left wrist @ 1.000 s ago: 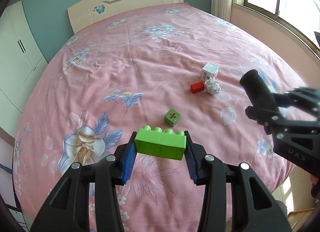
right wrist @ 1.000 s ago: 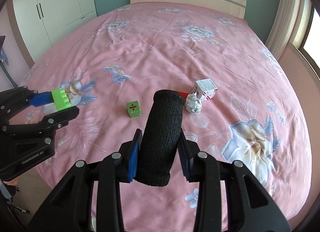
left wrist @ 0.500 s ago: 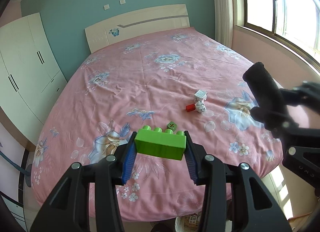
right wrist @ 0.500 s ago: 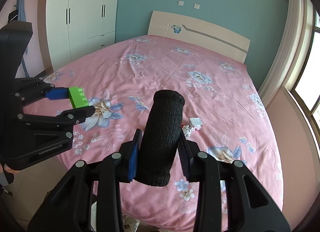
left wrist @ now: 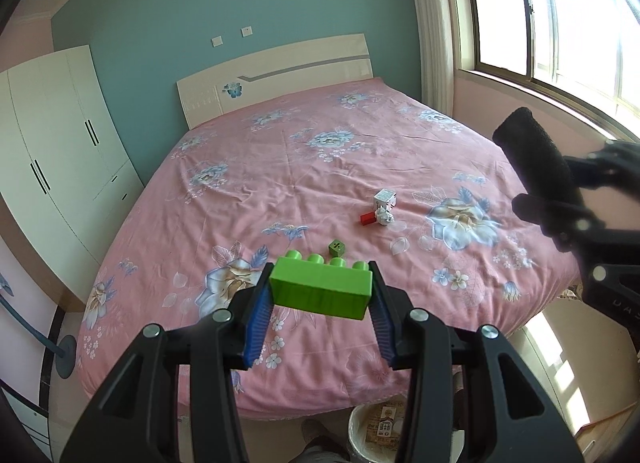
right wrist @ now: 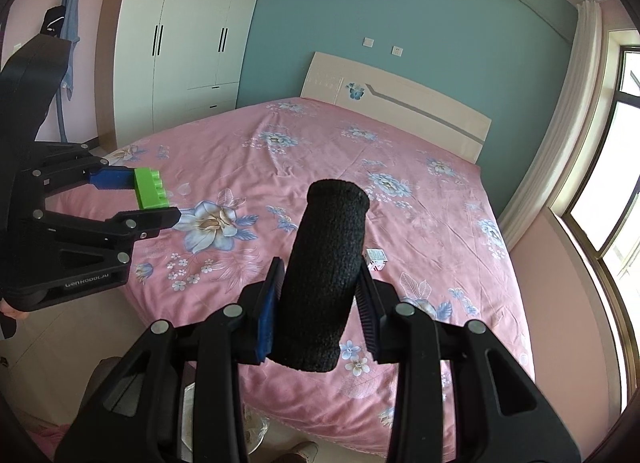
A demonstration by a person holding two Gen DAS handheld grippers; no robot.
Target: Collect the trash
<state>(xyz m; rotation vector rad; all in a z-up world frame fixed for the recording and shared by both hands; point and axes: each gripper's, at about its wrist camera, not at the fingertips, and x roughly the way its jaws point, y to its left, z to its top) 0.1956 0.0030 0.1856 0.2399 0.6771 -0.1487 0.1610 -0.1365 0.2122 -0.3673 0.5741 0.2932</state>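
My left gripper point(left wrist: 320, 303) is shut on a green toy brick point(left wrist: 320, 287), held in the air before the foot of the pink bed point(left wrist: 320, 167); it also shows in the right wrist view point(right wrist: 150, 193). My right gripper point(right wrist: 318, 303) is shut on a black foam cylinder point(right wrist: 324, 275), also seen at the right of the left wrist view point(left wrist: 536, 159). On the bed lie a small white carton point(left wrist: 385, 198), a crumpled paper ball point(left wrist: 385, 217), a red block point(left wrist: 367, 219) and a green cube point(left wrist: 337, 248). A white bin point(left wrist: 380, 429) with trash stands on the floor below.
A white wardrobe point(left wrist: 60, 167) stands left of the bed and a window point(left wrist: 560, 23) is on the right. The headboard point(left wrist: 280, 71) is against the teal wall. A blue-legged stand point(left wrist: 60, 351) is on the floor at the left.
Both grippers have pulled back and up from the bed, each holding its object. The bed items look smaller and the floor and bin have come into view.
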